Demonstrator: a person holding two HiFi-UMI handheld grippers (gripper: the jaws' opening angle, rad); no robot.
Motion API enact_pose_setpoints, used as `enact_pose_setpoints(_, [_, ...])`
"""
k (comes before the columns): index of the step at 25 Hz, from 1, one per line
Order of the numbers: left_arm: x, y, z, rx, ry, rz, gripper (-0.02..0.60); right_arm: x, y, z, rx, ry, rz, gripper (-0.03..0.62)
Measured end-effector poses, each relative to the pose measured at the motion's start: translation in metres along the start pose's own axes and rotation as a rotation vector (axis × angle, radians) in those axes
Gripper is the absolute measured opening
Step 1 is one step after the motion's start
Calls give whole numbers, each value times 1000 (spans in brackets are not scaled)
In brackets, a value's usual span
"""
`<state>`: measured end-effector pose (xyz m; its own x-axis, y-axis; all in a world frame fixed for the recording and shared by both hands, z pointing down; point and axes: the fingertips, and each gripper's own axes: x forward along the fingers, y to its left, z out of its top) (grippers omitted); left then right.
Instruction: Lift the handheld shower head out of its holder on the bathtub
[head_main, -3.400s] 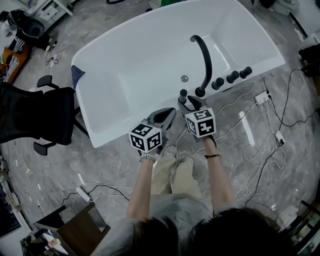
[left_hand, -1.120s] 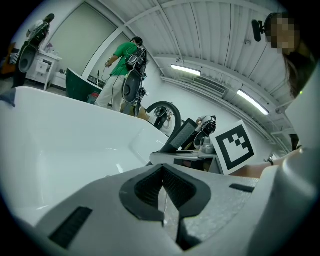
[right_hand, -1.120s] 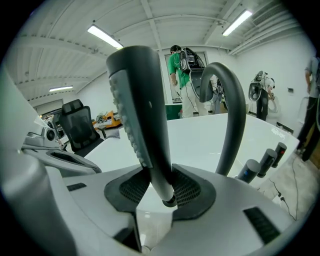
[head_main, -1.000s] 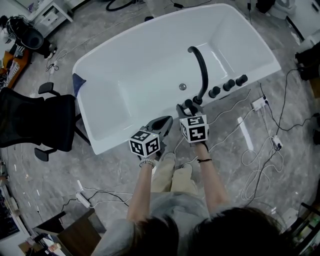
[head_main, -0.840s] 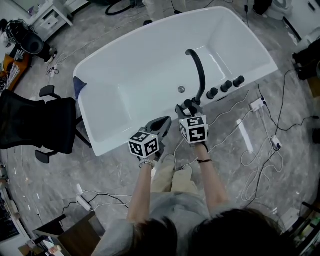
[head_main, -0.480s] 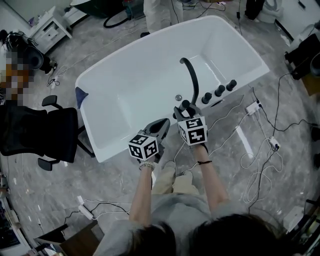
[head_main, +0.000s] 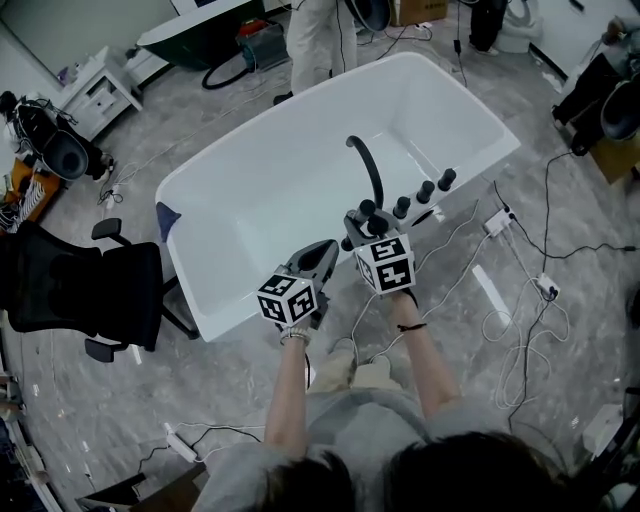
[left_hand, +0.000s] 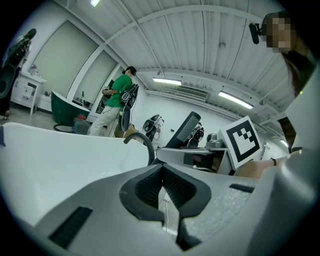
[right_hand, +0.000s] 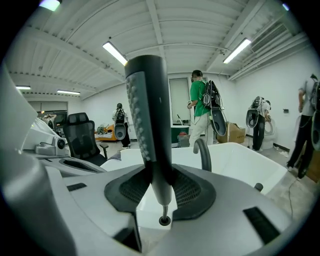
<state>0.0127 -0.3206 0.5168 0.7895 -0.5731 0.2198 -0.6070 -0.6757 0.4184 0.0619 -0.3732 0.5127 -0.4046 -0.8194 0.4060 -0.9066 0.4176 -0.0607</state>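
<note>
Clenched the right gripper (right_hand: 161, 187) on the handheld shower head (right_hand: 150, 115), both ribbed pads tight against the narrow lower part of its dark handle. Carried it upright, with the dotted spray face turned to the left of the right gripper view and the small round fitting at its bottom end hanging bare beneath the pads, against the white of the bathtub (head_main: 250, 200). Looked, from the head view, like a small dark round top just ahead of that gripper's marker cube (head_main: 385, 262), over the tub's near rim and close beside the foot of the curved black spout (head_main: 368, 165). Could not make out the holder itself in any view. Pressed together the jaws of the left gripper (left_hand: 161, 172), pad tips meeting on nothing. Poised it just left of the right gripper, likewise at the near rim. Left untouched three black knobs (head_main: 424, 190) along the rim beyond the spout, a black office chair (head_main: 90, 290) off the tub's left end, and a person in a green top (right_hand: 200, 107) standing past the tub.
</note>
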Motion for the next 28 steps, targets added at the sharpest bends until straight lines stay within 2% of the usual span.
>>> enact_pose_setpoints(14, [-12, -45, 40, 93, -63, -39, 5, -55, -2, 54, -17, -126, -22, 132])
enact_pose_setpoints(28, [-26, -83, 66, 167, -118, -71, 5, -108, 0, 86, -21, -225, -40, 132])
